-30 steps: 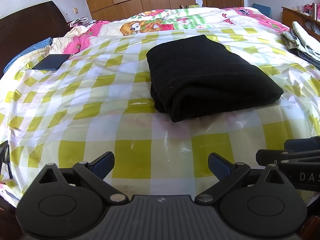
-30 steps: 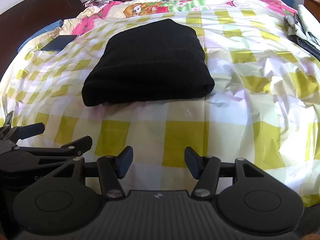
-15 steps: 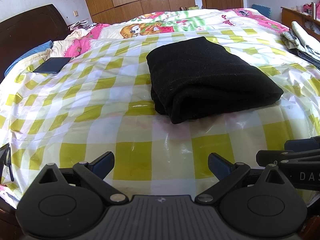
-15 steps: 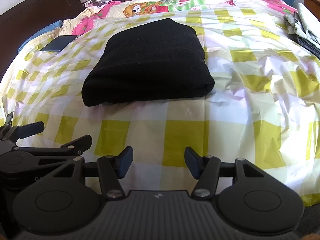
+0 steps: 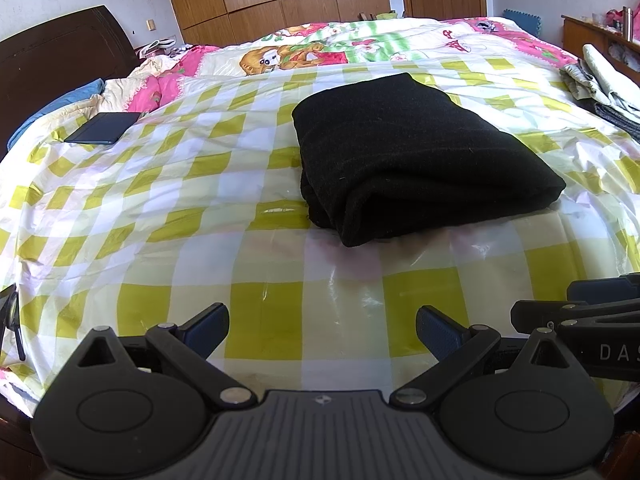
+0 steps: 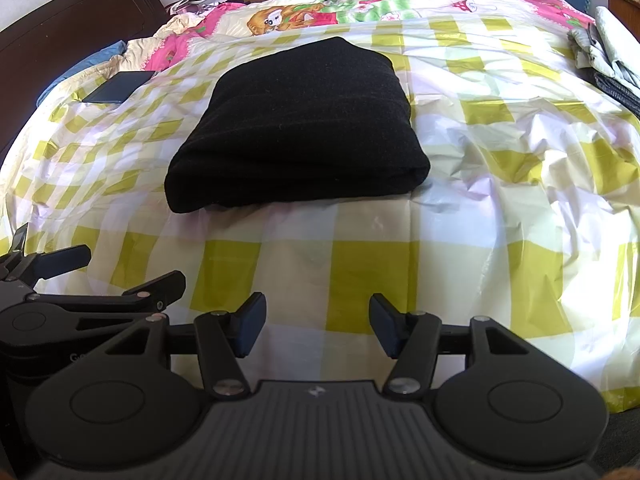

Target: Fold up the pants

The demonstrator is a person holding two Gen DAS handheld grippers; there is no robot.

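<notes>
Illumination: bright daylight, strongest on the right side of the right wrist view. Glare: white sheen on the glossy checked sheet (image 6: 532, 168), with smaller glints in the left wrist view (image 5: 332, 280). Shadow: narrow, under the black pants (image 5: 408, 152). Focus: sharp throughout. Distortion: heavy fisheye curvature, dark vignetted corners.

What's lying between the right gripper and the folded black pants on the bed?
Nothing but bare yellow-checked plastic sheet separates the open right gripper from the folded black pants; the right wrist view shows it.
</notes>
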